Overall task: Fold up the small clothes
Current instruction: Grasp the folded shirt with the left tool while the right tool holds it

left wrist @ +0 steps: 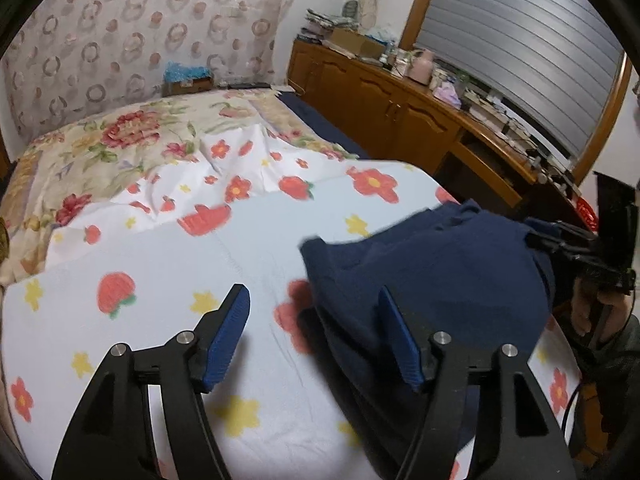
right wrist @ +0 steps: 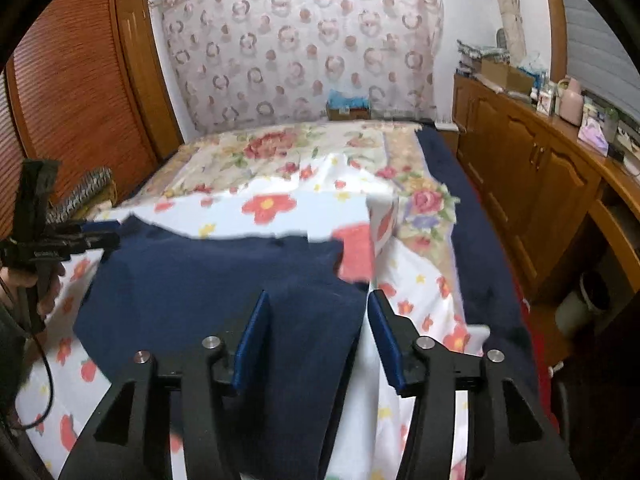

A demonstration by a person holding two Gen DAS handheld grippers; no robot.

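A dark navy garment lies on the flowered bed sheet, partly bunched. My left gripper is open, its right finger over the garment's left edge and its left finger over bare sheet. In the right wrist view the same garment spreads across the sheet. My right gripper is open, with a hanging navy part of the garment between its fingers. The left gripper also shows in the right wrist view, at the garment's far left corner. The right gripper shows in the left wrist view, at the garment's right edge.
A floral quilt covers the far half of the bed. A wooden cabinet cluttered with items runs along the right side. A wooden louvred door stands at the left. A dark blue blanket lies along the bed's right edge.
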